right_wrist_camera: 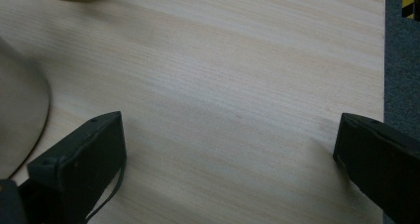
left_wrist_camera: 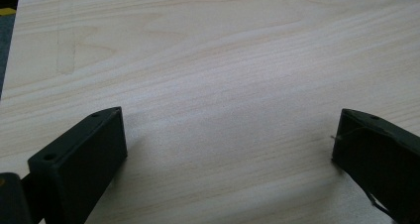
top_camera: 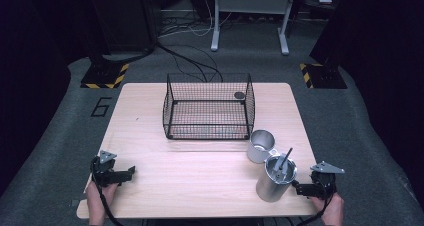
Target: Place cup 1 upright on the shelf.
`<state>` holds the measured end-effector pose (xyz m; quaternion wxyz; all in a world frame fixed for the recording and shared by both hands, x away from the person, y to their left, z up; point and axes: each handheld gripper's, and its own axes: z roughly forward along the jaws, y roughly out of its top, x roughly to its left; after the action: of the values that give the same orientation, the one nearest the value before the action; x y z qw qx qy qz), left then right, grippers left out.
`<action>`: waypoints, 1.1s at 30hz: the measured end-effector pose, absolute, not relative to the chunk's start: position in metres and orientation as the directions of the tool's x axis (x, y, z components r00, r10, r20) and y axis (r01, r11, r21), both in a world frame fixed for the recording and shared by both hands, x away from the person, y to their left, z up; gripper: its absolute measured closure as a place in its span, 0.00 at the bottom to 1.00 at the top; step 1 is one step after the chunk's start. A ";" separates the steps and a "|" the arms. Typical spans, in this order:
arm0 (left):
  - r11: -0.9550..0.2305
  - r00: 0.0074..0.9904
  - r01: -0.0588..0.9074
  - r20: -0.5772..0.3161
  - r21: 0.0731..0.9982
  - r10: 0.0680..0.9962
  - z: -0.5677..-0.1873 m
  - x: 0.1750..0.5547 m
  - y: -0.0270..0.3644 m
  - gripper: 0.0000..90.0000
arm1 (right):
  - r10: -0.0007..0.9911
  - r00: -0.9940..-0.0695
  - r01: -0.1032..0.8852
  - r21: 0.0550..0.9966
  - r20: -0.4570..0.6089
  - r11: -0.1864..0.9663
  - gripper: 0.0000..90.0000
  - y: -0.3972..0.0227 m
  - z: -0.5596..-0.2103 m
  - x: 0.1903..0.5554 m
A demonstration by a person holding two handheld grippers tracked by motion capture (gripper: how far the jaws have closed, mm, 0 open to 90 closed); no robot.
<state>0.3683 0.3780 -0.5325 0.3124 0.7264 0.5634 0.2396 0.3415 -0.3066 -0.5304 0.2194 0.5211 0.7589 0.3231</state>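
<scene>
High view: jaws beside metal canister (top_camera: 276,181).

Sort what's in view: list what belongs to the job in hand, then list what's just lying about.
In the job:
- tall metal canister with a rod standing in it, beside the right gripper
- short metal cup just behind it
- wire basket, probably

Lying about:
- small dark disc at the basket's far right corner
- cables on the floor
- table legs beyond
</scene>
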 end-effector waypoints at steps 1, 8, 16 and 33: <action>-0.168 0.250 0.669 -0.006 0.724 0.968 -0.533 0.368 0.378 0.00 | 0.932 -0.361 0.651 0.716 0.003 0.250 0.00 -0.307 -0.530 0.341; -0.175 0.252 0.672 0.000 0.720 0.968 -0.532 0.368 0.378 0.00 | 0.933 -0.359 0.651 0.717 0.000 0.250 0.00 -0.306 -0.530 0.342; -0.167 0.246 0.672 -0.004 0.722 0.969 -0.532 0.369 0.377 0.00 | 0.933 -0.360 0.655 0.712 -0.001 0.253 0.00 -0.307 -0.530 0.343; -0.164 0.241 0.662 0.000 0.732 0.971 -0.533 0.369 0.376 0.01 | 0.906 -0.415 0.648 0.724 0.079 0.234 0.00 -0.305 -0.508 0.333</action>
<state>0.3687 0.3762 -0.5326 0.3142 0.7223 0.5649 0.2457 0.3333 -0.3046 -0.5076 0.1830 0.5088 0.7639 0.3523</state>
